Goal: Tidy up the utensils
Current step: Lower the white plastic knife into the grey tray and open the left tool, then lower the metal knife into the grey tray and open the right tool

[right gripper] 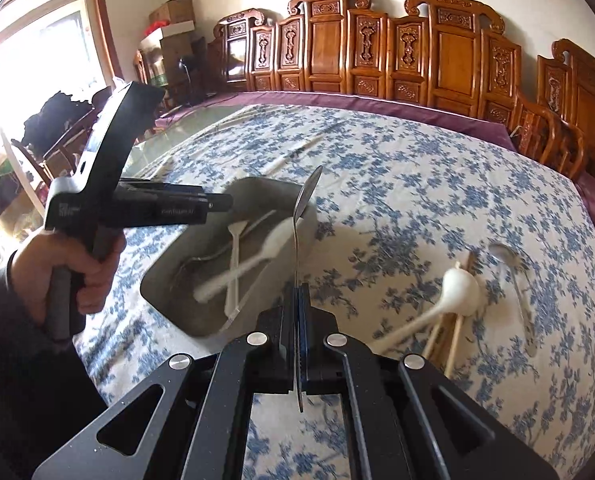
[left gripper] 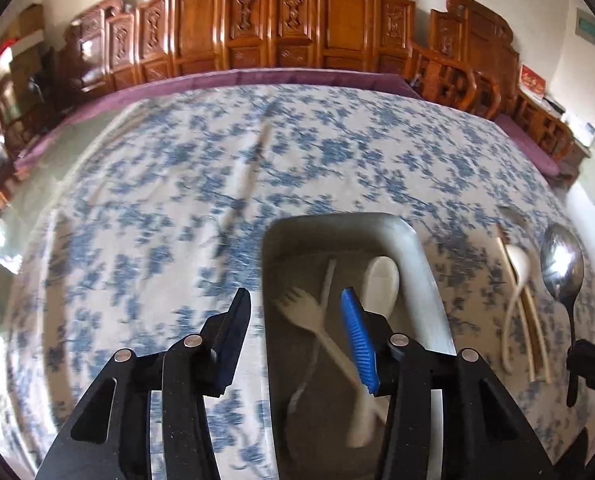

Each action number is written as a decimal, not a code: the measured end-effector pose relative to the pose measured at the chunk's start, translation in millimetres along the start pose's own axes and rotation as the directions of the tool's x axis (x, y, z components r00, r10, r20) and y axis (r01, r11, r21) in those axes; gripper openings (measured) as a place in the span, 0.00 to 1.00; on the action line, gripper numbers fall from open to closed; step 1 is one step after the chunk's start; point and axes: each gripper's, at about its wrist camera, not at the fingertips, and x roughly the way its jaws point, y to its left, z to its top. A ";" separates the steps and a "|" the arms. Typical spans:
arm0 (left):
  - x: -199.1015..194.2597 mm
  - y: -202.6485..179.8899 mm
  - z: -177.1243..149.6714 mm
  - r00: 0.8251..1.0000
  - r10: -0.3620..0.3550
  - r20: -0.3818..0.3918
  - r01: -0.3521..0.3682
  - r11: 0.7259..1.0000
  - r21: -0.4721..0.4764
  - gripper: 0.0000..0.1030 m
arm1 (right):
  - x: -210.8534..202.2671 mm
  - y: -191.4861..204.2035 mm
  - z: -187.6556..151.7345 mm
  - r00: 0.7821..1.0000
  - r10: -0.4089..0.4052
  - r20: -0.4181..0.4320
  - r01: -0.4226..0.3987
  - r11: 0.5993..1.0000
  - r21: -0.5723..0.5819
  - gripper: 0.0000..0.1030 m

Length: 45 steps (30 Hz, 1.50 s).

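**Metal spoon gripped above the tray; other gripper empty**

The right gripper has its two fingers pressed together on the thin handle of a metal spoon, which stands nearly upright, bowl uppermost, in front of the near right corner of the grey tray. The left gripper has its fingers well apart with nothing between them; one finger hangs over the tablecloth, the blue-padded finger over the tray. From the right wrist view, a hand grips the left tool's handle to the left of the tray.

Surroundings: a table covered by a blue-flowered cloth, with a row of carved wooden chairs along its far side. Nothing stands between either gripper and the tray.

Container: the tray lies on the cloth and holds a white plastic spoon, a white plastic fork crossing it, and a thin metal utensil, blurred, beneath them.

Loose items on the cloth to the right of the tray: a white ladle-shaped spoon lying across a pair of pale chopsticks, and just beyond them another metal spoon, apart from the ladle.
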 end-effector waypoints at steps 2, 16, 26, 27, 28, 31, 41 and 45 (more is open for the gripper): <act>-7.9 4.0 0.6 1.000 -0.005 0.014 0.005 1.000 -0.001 0.48 | 4.9 7.2 5.8 1.000 0.013 0.004 -0.013 1.000 -0.007 0.02; -54.3 48.0 10.1 0.992 0.034 0.119 -0.028 0.998 -0.050 0.69 | 56.7 56.0 25.7 0.997 0.072 -0.033 -0.073 0.996 -0.048 0.02; -61.2 71.8 9.6 0.986 0.102 0.129 -0.092 0.992 -0.082 0.86 | 101.5 67.0 31.7 0.992 0.067 -0.108 -0.073 0.996 -0.057 0.02; -61.6 73.1 8.9 0.986 0.101 0.130 -0.090 0.992 -0.085 0.86 | 106.6 67.9 31.9 0.991 0.058 -0.117 -0.065 0.996 -0.058 0.02; -61.9 74.1 7.9 0.987 0.099 0.130 -0.088 0.992 -0.086 0.86 | 112.3 68.1 32.5 0.990 0.050 -0.129 -0.057 0.997 -0.057 0.02; -62.4 70.8 6.3 0.987 0.094 0.128 -0.086 0.994 -0.070 0.86 | 124.6 66.0 34.4 0.987 0.062 -0.145 -0.066 0.997 -0.028 0.03; -63.7 59.0 4.9 0.990 0.062 0.129 -0.055 0.997 -0.060 0.86 | 117.4 58.1 30.7 0.985 0.118 -0.125 -0.120 0.993 -0.010 0.25; -66.7 44.0 5.3 0.990 0.036 0.136 -0.031 0.999 -0.037 0.86 | 93.3 47.5 27.1 0.990 0.105 -0.091 -0.106 0.994 -0.016 0.25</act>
